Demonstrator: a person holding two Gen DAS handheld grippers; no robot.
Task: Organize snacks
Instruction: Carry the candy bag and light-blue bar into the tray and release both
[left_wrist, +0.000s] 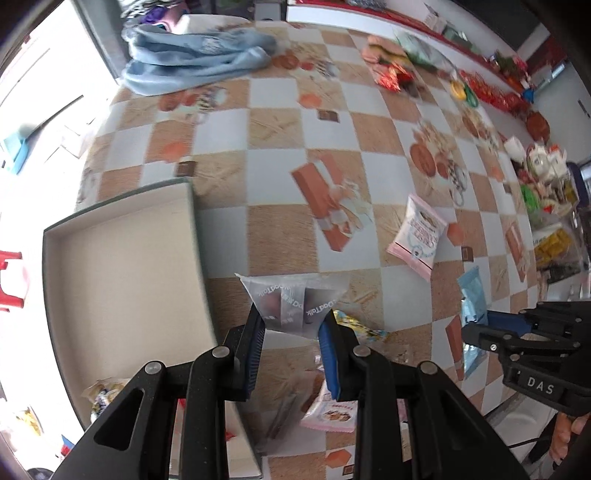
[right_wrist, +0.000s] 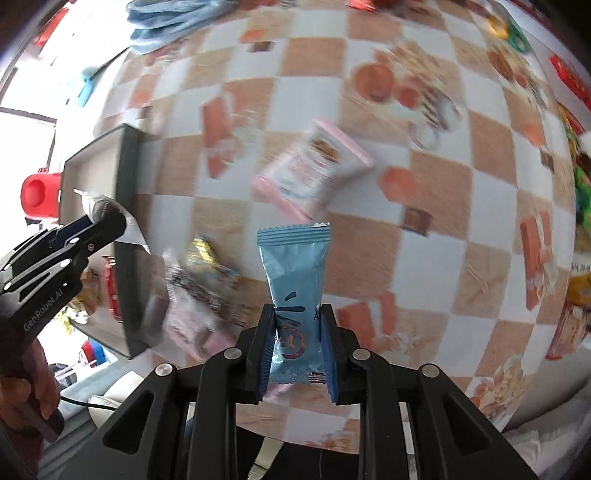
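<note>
A translucent frosted snack pouch (left_wrist: 293, 301) printed "FoodTalk" is gripped between the left tongs (left_wrist: 291, 332), just beside the open grey cardboard box (left_wrist: 122, 273) on the checked tabletop (left_wrist: 273, 147). A light blue foil snack packet (right_wrist: 295, 295), its print too small to be read, is clamped upright in the right tongs (right_wrist: 297, 354), well apart from the box. "DAS" is read on the right tool's body, "GenRobot.AI" on the left tool's. A pink-edged white snack bag (left_wrist: 417, 236), lettering blurred, is seen lying beyond the pouch, farther from the box.
</note>
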